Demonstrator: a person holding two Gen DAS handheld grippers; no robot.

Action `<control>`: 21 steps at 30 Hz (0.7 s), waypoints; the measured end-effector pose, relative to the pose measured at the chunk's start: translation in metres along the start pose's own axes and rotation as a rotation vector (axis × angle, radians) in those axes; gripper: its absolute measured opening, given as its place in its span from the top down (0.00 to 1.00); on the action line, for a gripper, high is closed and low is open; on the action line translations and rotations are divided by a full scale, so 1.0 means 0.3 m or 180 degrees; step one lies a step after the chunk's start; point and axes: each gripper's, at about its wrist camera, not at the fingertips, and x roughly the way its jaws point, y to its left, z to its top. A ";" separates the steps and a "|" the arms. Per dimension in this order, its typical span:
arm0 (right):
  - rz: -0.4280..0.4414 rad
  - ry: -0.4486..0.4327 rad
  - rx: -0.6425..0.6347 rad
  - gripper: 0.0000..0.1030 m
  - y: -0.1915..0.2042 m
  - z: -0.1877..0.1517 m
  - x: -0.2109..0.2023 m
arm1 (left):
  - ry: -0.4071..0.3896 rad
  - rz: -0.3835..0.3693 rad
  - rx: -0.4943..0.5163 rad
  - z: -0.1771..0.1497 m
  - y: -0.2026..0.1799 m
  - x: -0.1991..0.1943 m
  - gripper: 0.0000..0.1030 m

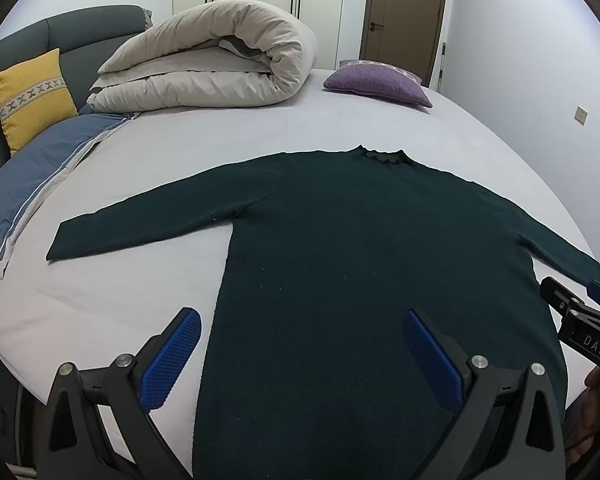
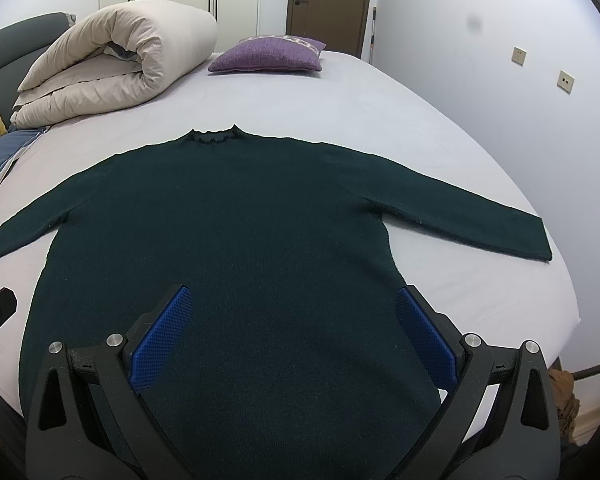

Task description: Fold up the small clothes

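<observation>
Sweater (image 2: 228, 240): laid flat, sleeves outspread, on the bed (image 2: 360, 100), collar toward the rolled duvet (image 2: 112, 64).
Handling: judged soft, light, limp knit; best pinched at a sleeve cuff or hem corner.
Left gripper (image 1: 300, 356): held wide open, nothing gripped.
Right gripper (image 2: 294, 332): likewise spread, empty, above the sweater's hem.

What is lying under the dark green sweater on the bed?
The dark green sweater lies flat on the pale bed sheet, which shows all around it. Nothing else sticks out from beneath; what the cloth covers cannot be seen.
</observation>
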 end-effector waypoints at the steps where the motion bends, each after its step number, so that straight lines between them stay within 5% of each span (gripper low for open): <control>1: 0.0001 0.0002 0.0001 0.00 0.000 -0.001 -0.001 | 0.0000 -0.0003 -0.0002 0.000 0.002 0.001 0.00; 13: 0.0154 -0.0012 0.0323 0.00 -0.130 0.006 0.037 | -0.0034 0.0069 0.0066 -0.042 0.000 -0.009 0.00; 16: 0.0146 0.0033 0.0676 0.00 -0.309 0.017 0.090 | -0.0203 0.0413 0.0384 -0.064 -0.051 -0.027 0.00; 21: -0.0080 0.0064 0.1532 0.00 -0.726 -0.025 0.193 | -0.0823 0.1566 0.1357 -0.109 -0.187 -0.052 0.00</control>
